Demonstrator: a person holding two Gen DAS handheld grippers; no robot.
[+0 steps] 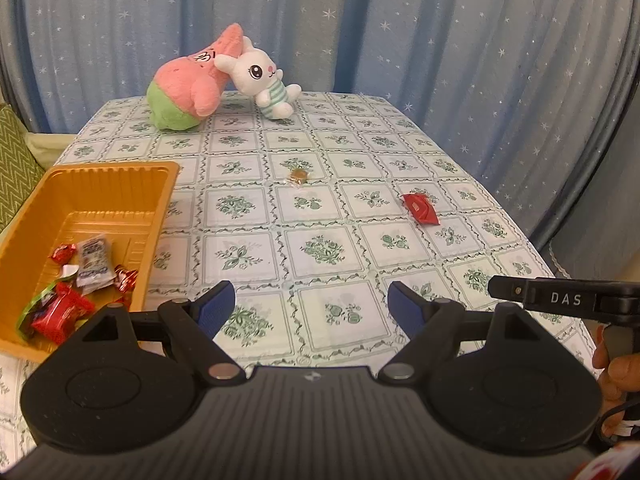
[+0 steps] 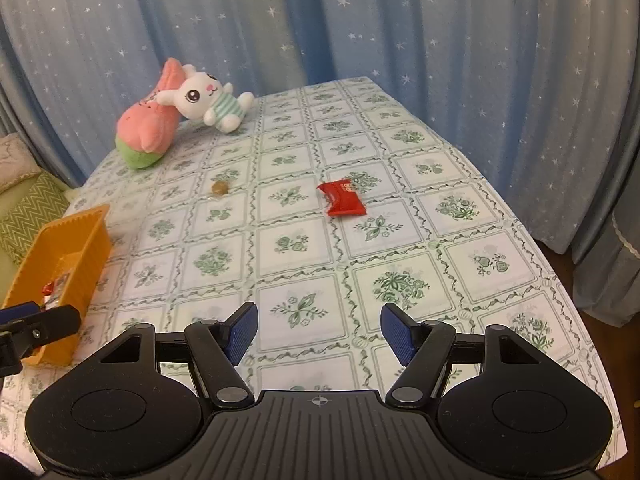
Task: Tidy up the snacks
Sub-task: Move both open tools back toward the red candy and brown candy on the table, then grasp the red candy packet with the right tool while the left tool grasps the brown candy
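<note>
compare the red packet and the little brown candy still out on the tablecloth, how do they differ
The red packet is flat, oblong and opaque red with small print; the brown candy is a small round lump in a clear wrapper. The red packet is clearly larger. The brown candy lies nearer the orange tray, the red packet farther right. Both lie loose on the tablecloth, outside the tray.

Lighting, both wrist views: even indoor light, moderately bright, source not visible to me. Shadows: soft and faint under the plush toys (image 1: 216, 80) and the orange tray (image 1: 92, 208). Glare: none I can find. Distortion: strong fisheye bowing of the curtain (image 2: 440, 40) and the surface (image 2: 320, 240); dark vignette at corners. Focus: I read centres sharp, edges slightly soft.
</note>
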